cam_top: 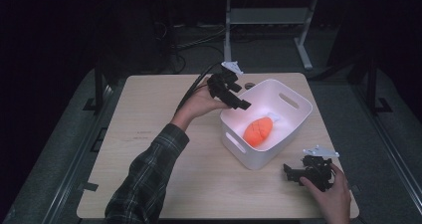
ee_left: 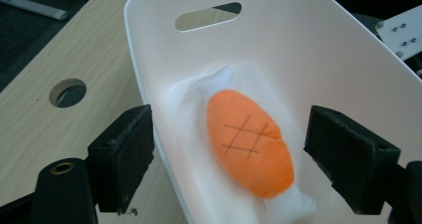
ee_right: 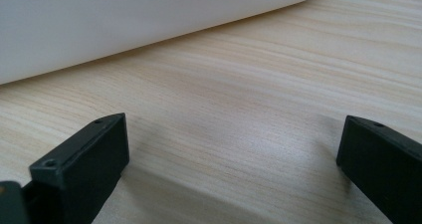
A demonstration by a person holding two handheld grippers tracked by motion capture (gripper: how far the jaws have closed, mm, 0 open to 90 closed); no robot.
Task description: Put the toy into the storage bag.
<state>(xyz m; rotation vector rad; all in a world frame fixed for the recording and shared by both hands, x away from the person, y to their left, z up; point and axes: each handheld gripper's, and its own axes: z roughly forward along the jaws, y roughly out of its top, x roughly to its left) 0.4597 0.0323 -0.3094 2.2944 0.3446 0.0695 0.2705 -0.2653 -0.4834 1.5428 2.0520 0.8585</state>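
Starting at the left of the high view, we see a plaid sleeve (cam_top: pixel 144 176) rising from about seven o'clock toward the table's centre, its hand carrying the left gripper (cam_top: pixel 238 100) at roughly eleven o'clock of the white tub (cam_top: pixel 291 122), poised over the tub's near-left rim. Its jaws are spread wide with nothing between the pads; in the left gripper view they frame the orange plush toy (ee_left: pixel 249 143) below without touching it. The toy lies on the tub's floor, an elongated orange body stitched with a dark crosshatch on top, with white fabric showing at both ends, the long axis running from about eleven to five o'clock in that view. The tub has an oval handle slot in its wall and sits on the pale wooden table (cam_top: pixel 164 134). At about four o'clock of the tub, the right gripper (cam_top: pixel 293 173) rests low on the table, its jaws parted over bare wood, just beside the tub's wall.
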